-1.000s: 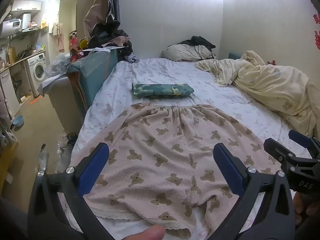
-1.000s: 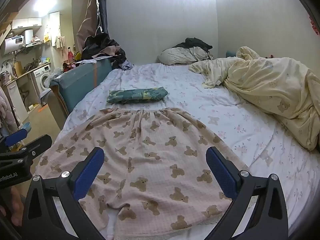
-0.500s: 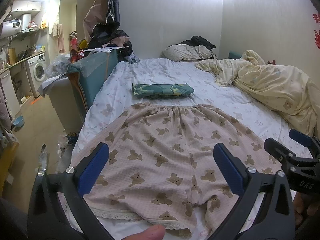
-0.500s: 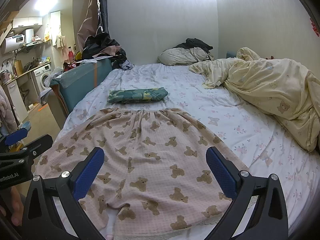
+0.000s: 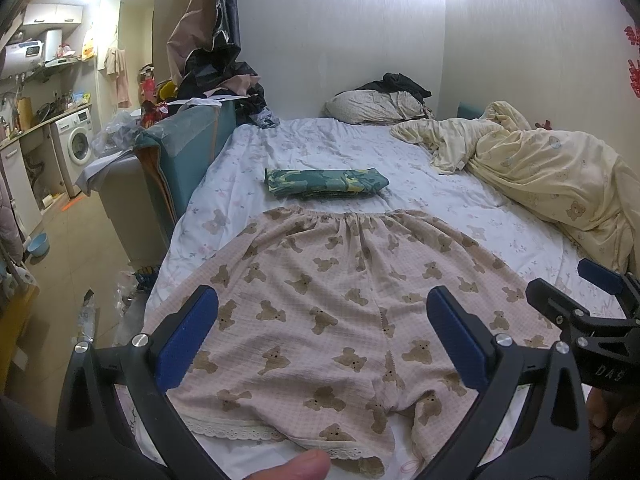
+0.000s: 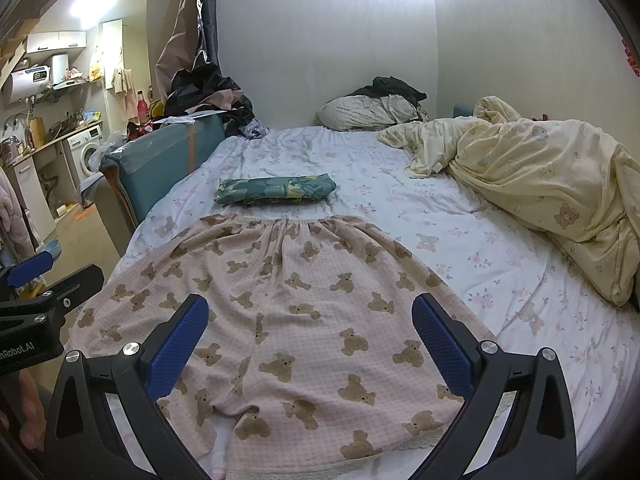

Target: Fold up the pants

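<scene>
Pink shorts with a brown bear print [image 5: 332,292] lie spread flat on the bed, waistband far, lace hems near; they also show in the right wrist view [image 6: 304,308]. My left gripper [image 5: 320,336] is open and empty, held above the shorts' near left leg. My right gripper [image 6: 308,340] is open and empty above the near right leg. Each gripper shows at the edge of the other's view, the right one [image 5: 592,304] and the left one [image 6: 44,292].
A folded green patterned garment [image 5: 326,182] lies just beyond the waistband. A crumpled yellow duvet [image 5: 552,176] fills the bed's right side. A pillow [image 5: 376,106] lies at the head. A teal sofa [image 5: 180,148] stands against the bed's left edge.
Both grippers have barely moved, drifting back slightly so a little more of the lace hems shows. The shorts lie as before.
</scene>
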